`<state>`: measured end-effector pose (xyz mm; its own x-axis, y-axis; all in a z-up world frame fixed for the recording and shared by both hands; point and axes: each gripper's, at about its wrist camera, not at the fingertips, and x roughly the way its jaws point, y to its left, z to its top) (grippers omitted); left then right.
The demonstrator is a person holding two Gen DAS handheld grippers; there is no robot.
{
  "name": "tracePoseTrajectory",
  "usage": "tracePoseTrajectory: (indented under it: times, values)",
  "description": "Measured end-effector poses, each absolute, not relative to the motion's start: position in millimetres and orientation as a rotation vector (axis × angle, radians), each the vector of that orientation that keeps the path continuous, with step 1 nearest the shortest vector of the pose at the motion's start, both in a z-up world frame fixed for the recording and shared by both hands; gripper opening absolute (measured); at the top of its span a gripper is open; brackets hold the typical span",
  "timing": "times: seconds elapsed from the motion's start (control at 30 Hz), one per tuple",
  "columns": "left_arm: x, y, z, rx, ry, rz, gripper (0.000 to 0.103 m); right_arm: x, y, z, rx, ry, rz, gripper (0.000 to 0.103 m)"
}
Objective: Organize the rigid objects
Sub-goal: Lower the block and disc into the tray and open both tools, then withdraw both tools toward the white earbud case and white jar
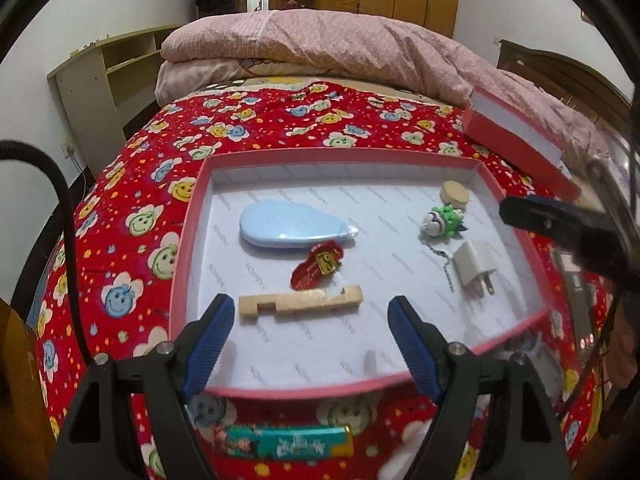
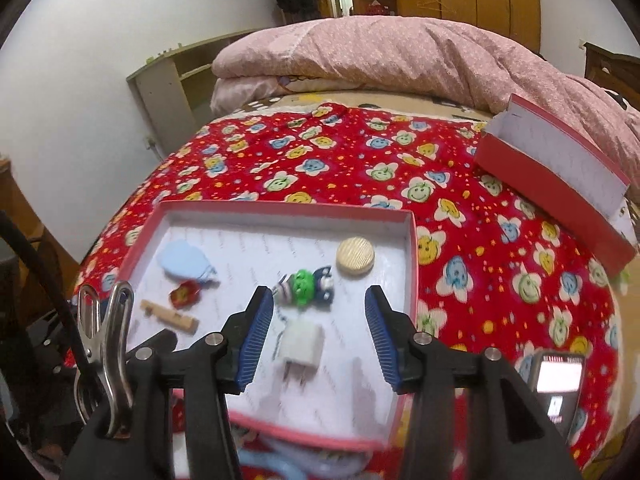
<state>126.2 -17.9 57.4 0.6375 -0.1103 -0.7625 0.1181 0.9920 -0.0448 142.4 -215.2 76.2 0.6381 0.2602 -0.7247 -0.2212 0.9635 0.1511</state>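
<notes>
A shallow pink-rimmed box [image 1: 344, 156] lies on the red flowered bedspread. It holds a light blue flat case [image 1: 288, 228], a red charm [image 1: 318, 266], a notched wooden block [image 1: 300, 304], a green toy keychain [image 1: 442, 222], a white charger plug [image 1: 476, 266] and a round wooden disc [image 1: 454, 194]. My left gripper [image 1: 312, 304] hangs open over the box's near edge, with the block just beyond its tips. My right gripper [image 2: 319, 294] is open above the charger plug [image 2: 300, 344], which lies loose on the box floor [image 2: 360, 380].
The box's red lid [image 2: 552, 176] leans at the back right against a pink quilt. A teal packet [image 1: 288, 444] lies on the bedspread in front of the box. A lit phone [image 2: 558, 384] is at the right, and a metal clip [image 2: 106, 332] is beside my right gripper.
</notes>
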Motion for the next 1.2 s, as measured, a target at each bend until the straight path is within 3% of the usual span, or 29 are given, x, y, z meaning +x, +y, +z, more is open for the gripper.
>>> tracePoseTrajectory:
  times: [0.53,1.2]
  values:
    - [67,-19,64,-0.003,0.876,-0.193,0.082,50,-214,79,0.049,0.835,0.323,0.049]
    - [24,-59,38,0.140,0.889,-0.319,0.082,0,-235,35,0.096,0.916,0.278,0.049]
